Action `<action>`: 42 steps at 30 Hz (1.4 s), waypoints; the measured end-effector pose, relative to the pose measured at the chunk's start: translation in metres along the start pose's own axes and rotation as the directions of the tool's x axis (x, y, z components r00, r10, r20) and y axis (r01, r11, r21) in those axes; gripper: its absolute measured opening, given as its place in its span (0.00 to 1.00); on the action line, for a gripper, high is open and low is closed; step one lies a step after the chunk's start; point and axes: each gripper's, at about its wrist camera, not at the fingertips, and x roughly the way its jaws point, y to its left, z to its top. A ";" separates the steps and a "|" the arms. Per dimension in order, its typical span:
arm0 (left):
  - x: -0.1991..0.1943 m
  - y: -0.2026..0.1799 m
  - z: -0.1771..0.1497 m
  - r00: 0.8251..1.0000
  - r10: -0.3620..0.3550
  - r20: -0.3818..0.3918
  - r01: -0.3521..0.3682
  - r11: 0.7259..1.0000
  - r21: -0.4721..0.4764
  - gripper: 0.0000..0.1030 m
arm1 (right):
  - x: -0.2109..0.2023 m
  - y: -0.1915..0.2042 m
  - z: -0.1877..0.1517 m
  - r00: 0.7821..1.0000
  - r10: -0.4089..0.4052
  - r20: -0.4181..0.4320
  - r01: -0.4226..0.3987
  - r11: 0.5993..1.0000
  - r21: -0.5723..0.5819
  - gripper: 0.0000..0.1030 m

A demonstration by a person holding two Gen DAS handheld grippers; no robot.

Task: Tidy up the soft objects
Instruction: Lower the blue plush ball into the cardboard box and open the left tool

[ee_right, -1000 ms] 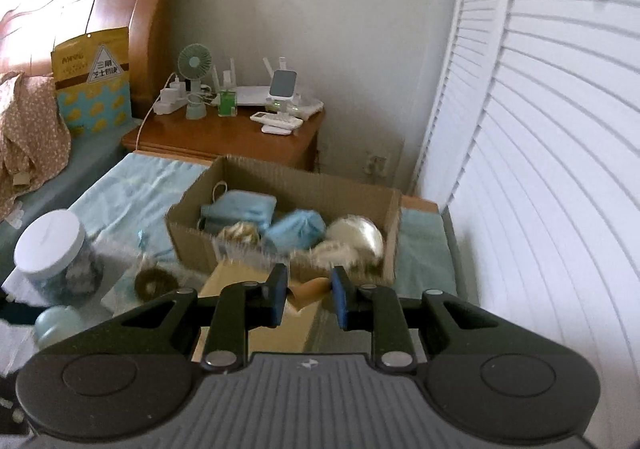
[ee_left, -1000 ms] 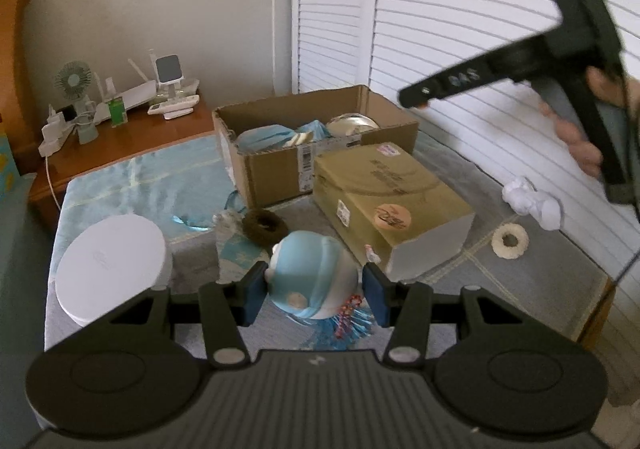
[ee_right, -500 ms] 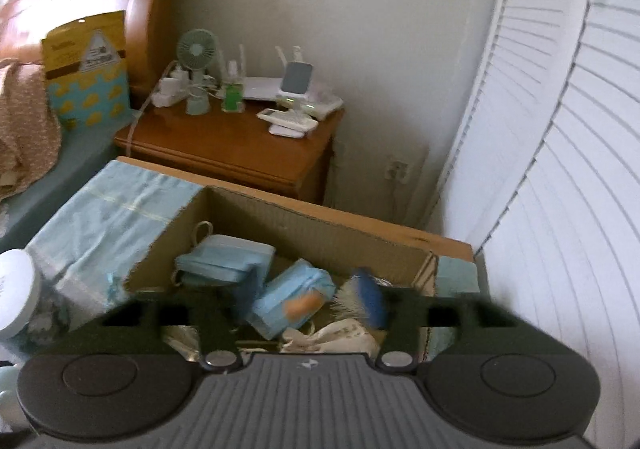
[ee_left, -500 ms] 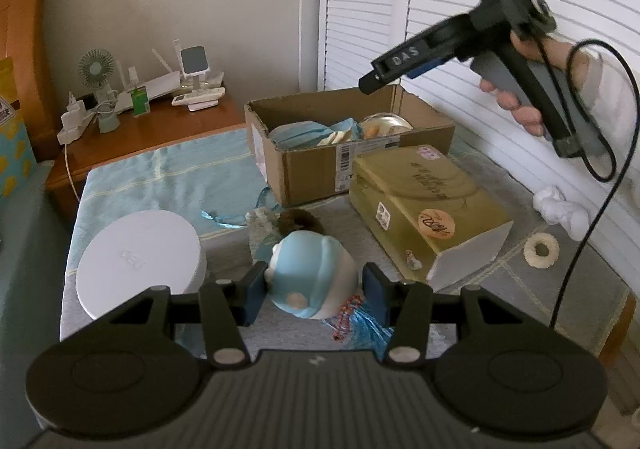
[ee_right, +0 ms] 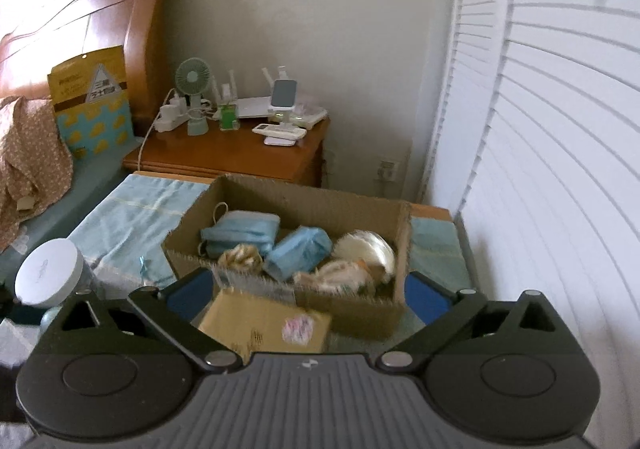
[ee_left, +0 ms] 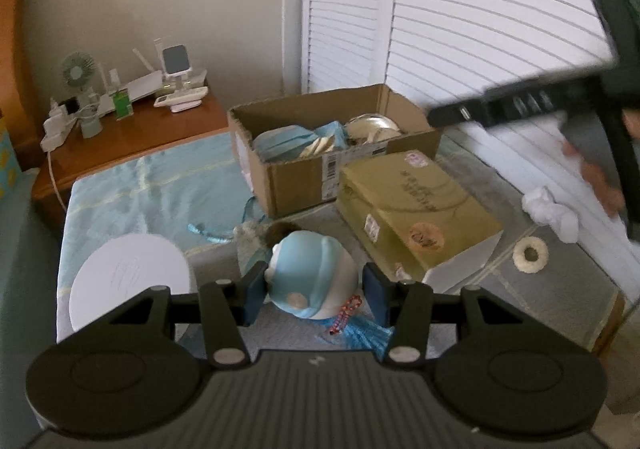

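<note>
My left gripper (ee_left: 314, 295) is open, its blue pads on either side of a blue and white soft toy (ee_left: 310, 279) that lies on the table; contact with the pads is unclear. The open cardboard box (ee_left: 304, 173) behind it holds blue face masks (ee_right: 240, 233), a blue pack (ee_right: 298, 251) and pale soft items. My right gripper (ee_right: 308, 293) is open wide and empty, held above the near side of the box (ee_right: 360, 309); it also shows blurred at the right in the left wrist view (ee_left: 440, 117). A white soft toy (ee_left: 554, 211) and a pale ring (ee_left: 530, 253) lie at the right.
A yellow-green carton (ee_left: 416, 209) lies in front of the box. A white-lidded jar (ee_left: 128, 281) stands at the left. A brown ring (ee_left: 280, 233) and blue ribbon (ee_left: 216, 229) lie behind the toy. A nightstand (ee_right: 240, 153) with a fan and gadgets stands behind; louvred doors (ee_right: 540, 169) are at the right.
My right gripper has opened wide and pulled back up from the cardboard box, empty. My left gripper stays around the blue and white toy.
</note>
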 end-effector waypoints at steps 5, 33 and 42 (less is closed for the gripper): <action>0.004 -0.007 0.022 1.000 -0.020 -0.023 0.020 0.999 0.029 0.49 | -0.023 -0.001 -0.029 1.000 -0.017 0.001 0.017 0.999 0.051 1.00; 0.147 -0.073 0.187 0.998 -0.052 -0.035 0.055 0.992 0.117 0.59 | -0.084 -0.017 -0.099 1.000 -0.029 -0.002 0.029 0.992 0.124 1.00; 0.144 -0.068 0.180 0.999 -0.047 -0.011 0.048 0.995 0.085 0.83 | -0.086 -0.022 -0.102 0.999 -0.037 -0.006 0.038 0.991 0.130 1.00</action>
